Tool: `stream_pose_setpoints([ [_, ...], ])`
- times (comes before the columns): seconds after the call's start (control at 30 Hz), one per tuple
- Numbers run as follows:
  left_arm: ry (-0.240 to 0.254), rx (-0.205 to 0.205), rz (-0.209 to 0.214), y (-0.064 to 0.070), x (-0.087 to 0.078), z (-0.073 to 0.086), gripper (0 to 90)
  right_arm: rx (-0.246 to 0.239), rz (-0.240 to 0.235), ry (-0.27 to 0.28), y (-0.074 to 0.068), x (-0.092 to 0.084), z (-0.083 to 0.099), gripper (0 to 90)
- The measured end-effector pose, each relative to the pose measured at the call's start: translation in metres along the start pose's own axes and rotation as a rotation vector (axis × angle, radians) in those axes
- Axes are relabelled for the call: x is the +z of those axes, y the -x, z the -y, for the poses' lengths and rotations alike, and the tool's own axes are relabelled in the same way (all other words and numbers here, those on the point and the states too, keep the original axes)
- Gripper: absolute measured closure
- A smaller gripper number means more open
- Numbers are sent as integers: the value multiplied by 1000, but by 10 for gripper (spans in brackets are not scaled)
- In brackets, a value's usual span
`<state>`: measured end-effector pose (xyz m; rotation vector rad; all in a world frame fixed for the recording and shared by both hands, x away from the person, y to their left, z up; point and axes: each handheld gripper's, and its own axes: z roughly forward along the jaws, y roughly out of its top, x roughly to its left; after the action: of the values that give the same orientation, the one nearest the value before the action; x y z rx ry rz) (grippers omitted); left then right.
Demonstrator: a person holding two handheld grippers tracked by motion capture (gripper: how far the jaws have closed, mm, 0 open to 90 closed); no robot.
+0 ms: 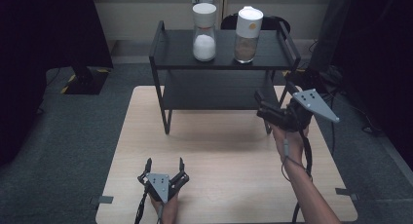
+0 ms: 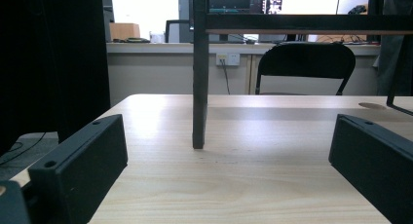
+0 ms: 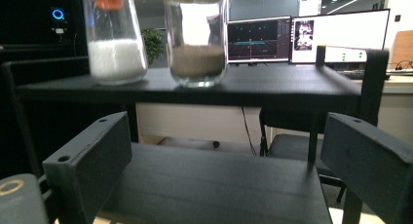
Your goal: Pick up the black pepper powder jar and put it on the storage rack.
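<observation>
Two jars, white-filled (image 1: 204, 32) and brown-filled (image 1: 247, 35), stand upright on the shelf above my empty, wide-open right gripper (image 1: 265, 107), the brown one nearer.

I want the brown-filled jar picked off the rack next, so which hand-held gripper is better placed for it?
Right. The right hand-held gripper is up beside the black two-tier metal rack, open and facing the white-lidded glass jar of brown powder. The left hand-held gripper sits low at the table's near edge.
</observation>
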<state>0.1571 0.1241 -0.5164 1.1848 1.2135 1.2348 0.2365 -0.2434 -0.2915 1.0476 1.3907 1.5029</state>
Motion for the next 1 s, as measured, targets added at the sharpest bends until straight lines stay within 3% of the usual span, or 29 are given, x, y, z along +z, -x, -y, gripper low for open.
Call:
stream_pose_setpoints([
  [0.47,0,0,1,0,0,0,0,-18,-16,10,-2,-37,52,26],
  [0.63,1,0,4,0,0,0,0,-54,3,18,-10,-47,81,14],
  [0.87,1,-1,6,-1,-1,0,0,-54,31,9,-19,-57,129,4],
  [1.0,1,-1,6,-1,-1,0,0,-79,37,2,-23,-63,151,0],
])
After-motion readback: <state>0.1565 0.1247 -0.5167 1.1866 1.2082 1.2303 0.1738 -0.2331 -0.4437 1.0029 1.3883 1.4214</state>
